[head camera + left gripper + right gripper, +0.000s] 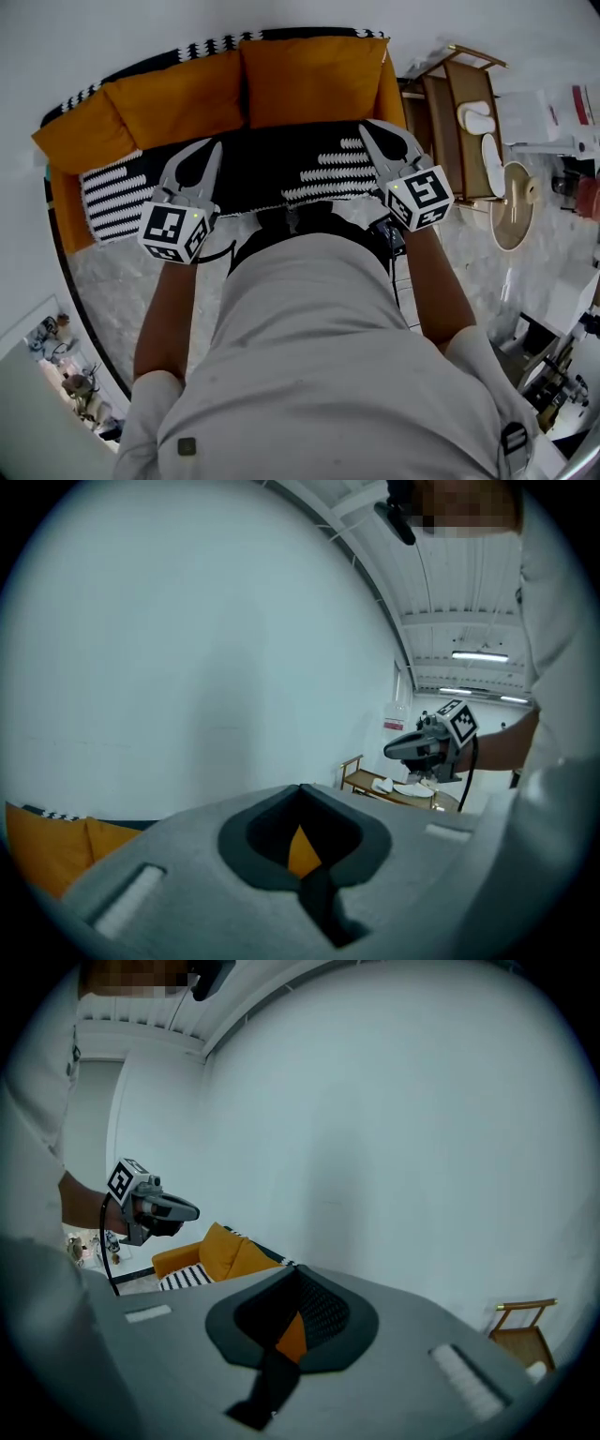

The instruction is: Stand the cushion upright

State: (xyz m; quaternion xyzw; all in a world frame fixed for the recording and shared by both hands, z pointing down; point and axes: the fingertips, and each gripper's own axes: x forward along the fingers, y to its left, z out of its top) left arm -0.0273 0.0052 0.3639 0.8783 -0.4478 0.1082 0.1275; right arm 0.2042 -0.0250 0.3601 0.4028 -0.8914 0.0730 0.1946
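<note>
Looking down on the sofa (390,94), bearing orange cushions (309,80) standing upright along its back and a striped blanket (117,192) across its seat. Holding the left gripper (214,147) and right gripper (366,129) out over the sofa's front edge, arms stretched forward, both pairs of jaws pressed together, pinching nothing. Showing, in the left gripper view only, ceiling lights (480,655) up beyond the sofa's right end.

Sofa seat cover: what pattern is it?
Seat cover: black with white zigzag stripes; shows best in the head view.
</note>
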